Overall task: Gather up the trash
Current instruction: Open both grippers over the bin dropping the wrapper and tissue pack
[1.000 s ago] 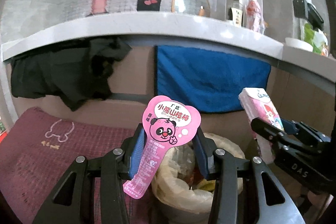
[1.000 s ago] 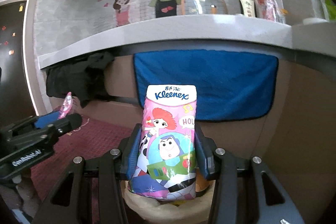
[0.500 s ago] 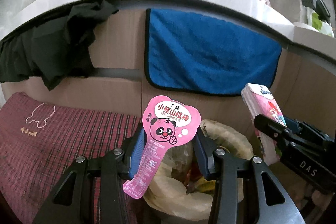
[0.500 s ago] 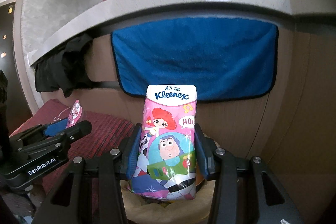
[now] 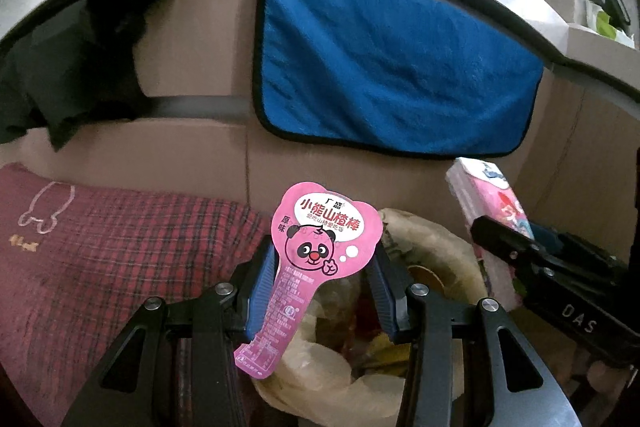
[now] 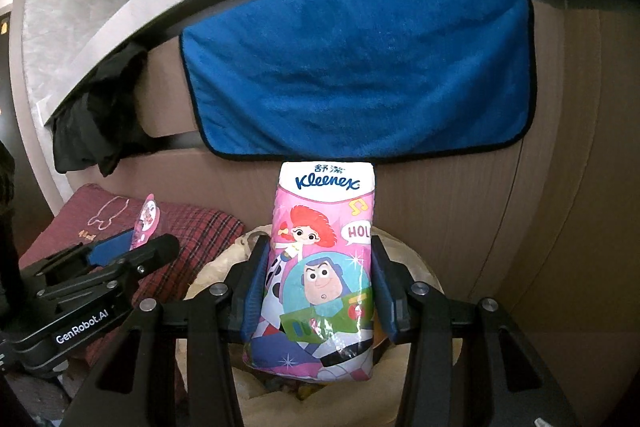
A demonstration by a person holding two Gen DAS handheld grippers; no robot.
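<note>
Trash bin (image 5: 420, 267), lined with a pale bag, stands open-mouthed against the brown wall, just under both grippers. Left gripper (image 5: 324, 287) is clamped on a pink panda wrapper (image 5: 316, 259), which stands up above the bin's left rim and hangs over the bag's edge. Right gripper (image 6: 316, 287) is clamped on a Kleenex pack (image 6: 324, 267), upright over the bin's middle. A plaid cushion (image 5: 100, 247) lies just left of the bin. A blue towel (image 6: 360, 75) hangs on the wall above the bin, well clear of both loads.
</note>
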